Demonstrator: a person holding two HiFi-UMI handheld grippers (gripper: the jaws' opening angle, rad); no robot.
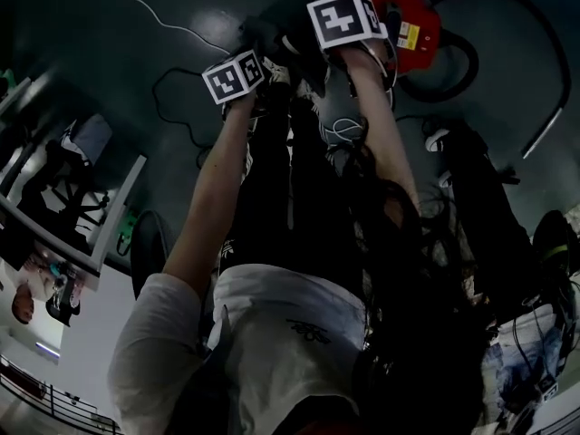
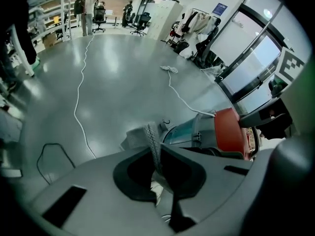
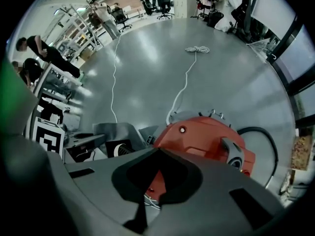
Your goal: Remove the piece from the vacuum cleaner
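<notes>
Fingers [image 2: 98, 186] of the left gripper [image 2: 158, 155] are clamped on a thin grey mesh piece [image 2: 150, 134], which stands up just beside the red vacuum cleaner [image 2: 229, 131]. Right gripper [image 3: 157, 151] has its fingers together, close above the cleaner's red housing, a black hose [image 3: 263, 141] curling off its far side

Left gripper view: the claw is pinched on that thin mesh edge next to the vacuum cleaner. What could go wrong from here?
1. The left gripper holds the grey mesh piece only by a thin edge. A hard pull might tear it or let it slip out.
2. The vacuum cleaner sits on glossy floor. It may slide with the pull unless the right gripper steadies it.
3. The white cord runs up to the vacuum cleaner and could snag.
</notes>
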